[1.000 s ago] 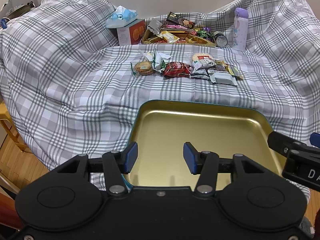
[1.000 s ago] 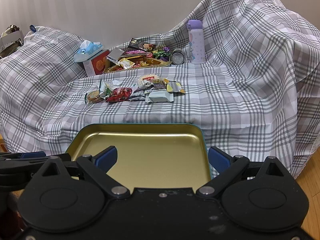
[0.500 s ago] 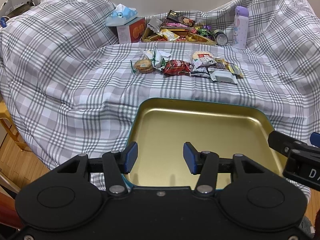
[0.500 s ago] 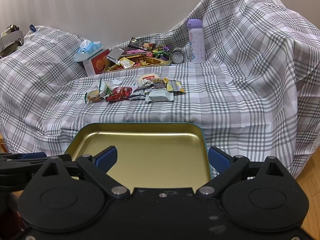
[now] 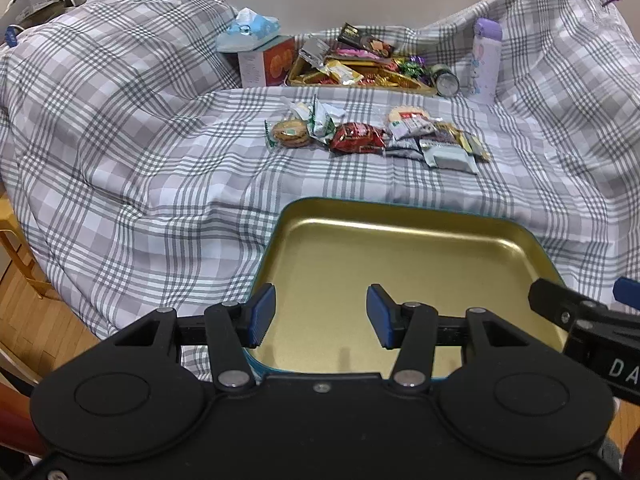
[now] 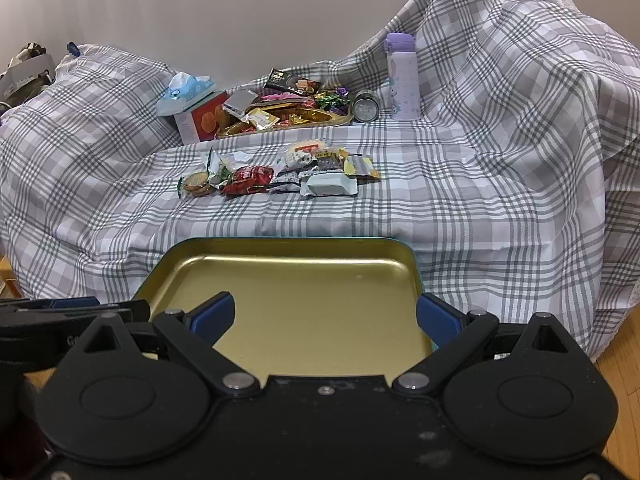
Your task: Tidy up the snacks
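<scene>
Left wrist view shows the gold tray (image 5: 400,264) bare at lower centre, while the loose snacks (image 5: 372,136) lie mid-frame on the plaid cloth (image 5: 140,152): sorting looks unstarted. Left gripper (image 5: 321,312) and right gripper (image 6: 325,318) both hang spread, gripping nothing.

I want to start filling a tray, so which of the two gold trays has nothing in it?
The near gold tray, right in front of both grippers; the far gold tray is heaped with wrapped snacks.
</scene>
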Motion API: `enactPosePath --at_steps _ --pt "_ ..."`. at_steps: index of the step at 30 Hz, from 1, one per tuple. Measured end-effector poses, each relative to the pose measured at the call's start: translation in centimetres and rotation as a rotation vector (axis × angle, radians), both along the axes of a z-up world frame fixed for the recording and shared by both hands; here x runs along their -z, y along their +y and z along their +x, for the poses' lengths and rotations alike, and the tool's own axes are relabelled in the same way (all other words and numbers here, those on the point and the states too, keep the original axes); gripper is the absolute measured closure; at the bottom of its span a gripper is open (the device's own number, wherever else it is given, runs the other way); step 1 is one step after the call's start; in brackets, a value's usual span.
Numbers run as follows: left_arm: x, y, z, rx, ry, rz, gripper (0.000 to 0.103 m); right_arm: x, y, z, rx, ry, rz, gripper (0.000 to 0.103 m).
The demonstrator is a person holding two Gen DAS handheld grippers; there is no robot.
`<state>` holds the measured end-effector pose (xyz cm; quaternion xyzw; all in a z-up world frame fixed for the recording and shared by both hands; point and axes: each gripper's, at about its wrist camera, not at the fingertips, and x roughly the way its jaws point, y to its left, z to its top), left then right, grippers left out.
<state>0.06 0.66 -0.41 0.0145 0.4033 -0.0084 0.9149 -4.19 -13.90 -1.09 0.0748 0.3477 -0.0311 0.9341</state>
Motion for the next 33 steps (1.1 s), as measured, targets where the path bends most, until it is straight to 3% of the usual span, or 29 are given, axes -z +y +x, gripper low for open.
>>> enactPosePath --at_steps 4,8,21,29,33 --pt "-0.3 0.2 0.2 -0.024 -0.053 0.007 0.046 0.4 0.0 0.3 -0.014 0.015 0.012 0.000" --pt "-0.3 0.2 1.4 -0.024 -0.054 -0.001 0.046 0.9 0.0 0.9 -0.050 0.030 0.049 0.001" --pt "0.2 0.6 7.1 -0.018 0.029 -0.008 0.047 1.1 -1.1 5.8 -0.069 0.119 0.094 0.018" --pt "1.3 0.6 12.2 0.014 0.086 -0.009 0.050 0.2 -2.1 12.0 -0.096 0.090 0.048 0.018" --pt "2.3 0.5 14.5 0.014 0.108 0.010 0.051 1.1 -2.4 15.9 -0.123 0.106 0.023 0.034"
